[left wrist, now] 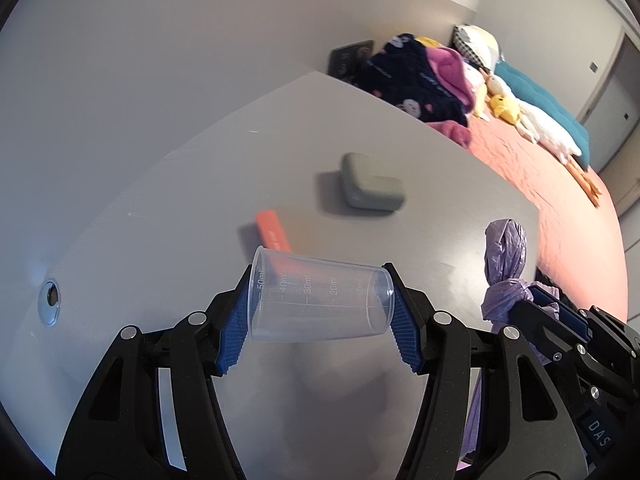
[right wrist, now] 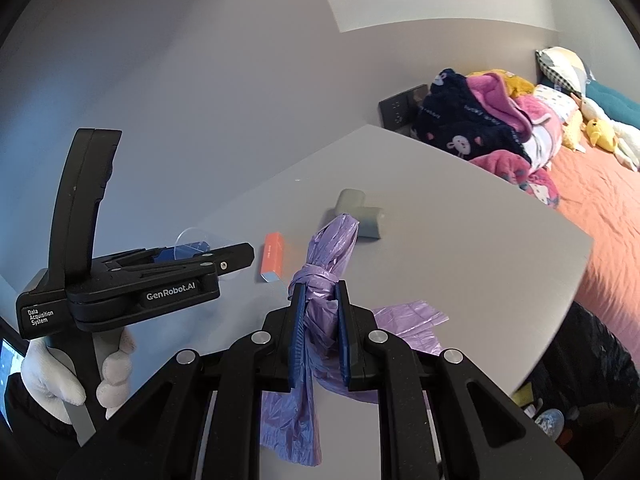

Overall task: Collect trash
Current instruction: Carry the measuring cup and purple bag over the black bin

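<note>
My left gripper (left wrist: 318, 300) is shut on a clear plastic measuring cup (left wrist: 320, 300), held sideways above the grey table (left wrist: 440, 208). The left gripper (right wrist: 240, 256) also shows from the side in the right wrist view, with the cup's rim (right wrist: 196, 236) behind it. My right gripper (right wrist: 320, 292) is shut on the knotted neck of a purple trash bag (right wrist: 324, 264), which hangs over the table's near edge. The bag (left wrist: 505, 256) rises at the right in the left wrist view. An orange box (right wrist: 273, 262) lies on the table just beyond the bag.
A grey L-shaped block (left wrist: 372, 182) lies further back on the table. A cable hole (left wrist: 50, 300) is at the table's left. A bed with an orange cover (right wrist: 600, 200), blankets and plush toys stands to the right. A grey wall is behind.
</note>
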A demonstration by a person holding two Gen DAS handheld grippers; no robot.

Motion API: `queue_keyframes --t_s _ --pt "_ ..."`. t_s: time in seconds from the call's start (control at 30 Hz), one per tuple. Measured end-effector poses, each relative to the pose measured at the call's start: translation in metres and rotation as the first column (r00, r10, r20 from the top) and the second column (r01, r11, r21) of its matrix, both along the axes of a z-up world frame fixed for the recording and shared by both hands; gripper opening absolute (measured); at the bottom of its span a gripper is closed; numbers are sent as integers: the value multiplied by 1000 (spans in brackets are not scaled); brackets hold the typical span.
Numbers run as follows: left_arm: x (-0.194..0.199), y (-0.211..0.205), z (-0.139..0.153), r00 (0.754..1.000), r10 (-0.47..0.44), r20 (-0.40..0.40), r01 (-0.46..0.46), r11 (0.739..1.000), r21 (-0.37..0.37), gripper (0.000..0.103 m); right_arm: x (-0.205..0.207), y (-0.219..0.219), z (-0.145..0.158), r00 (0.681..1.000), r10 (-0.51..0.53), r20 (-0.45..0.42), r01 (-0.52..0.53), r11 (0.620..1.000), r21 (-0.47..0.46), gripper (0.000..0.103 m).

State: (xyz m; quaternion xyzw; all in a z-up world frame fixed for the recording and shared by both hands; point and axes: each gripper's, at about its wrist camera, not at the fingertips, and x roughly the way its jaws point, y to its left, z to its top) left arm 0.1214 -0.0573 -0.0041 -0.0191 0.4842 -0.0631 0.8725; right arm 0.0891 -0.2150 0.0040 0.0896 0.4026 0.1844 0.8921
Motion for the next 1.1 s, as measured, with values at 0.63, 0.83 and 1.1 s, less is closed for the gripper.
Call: queue_keyframes --t_s 0.63,0.83,1.1 --pt "-15 -98 10 984 -178 13 178 984 -8 59 -49 -91 15 986 -166 28 165 986 5 16" --pt "-17 -136 12 967 -255 20 255 967 -4 59 -58 -126 16 971 -235 32 235 972 5 16" --pt "-23 -180 14 937 -348 22 348 938 0 59 -75 -166 19 945 -326 39 326 945 10 16"
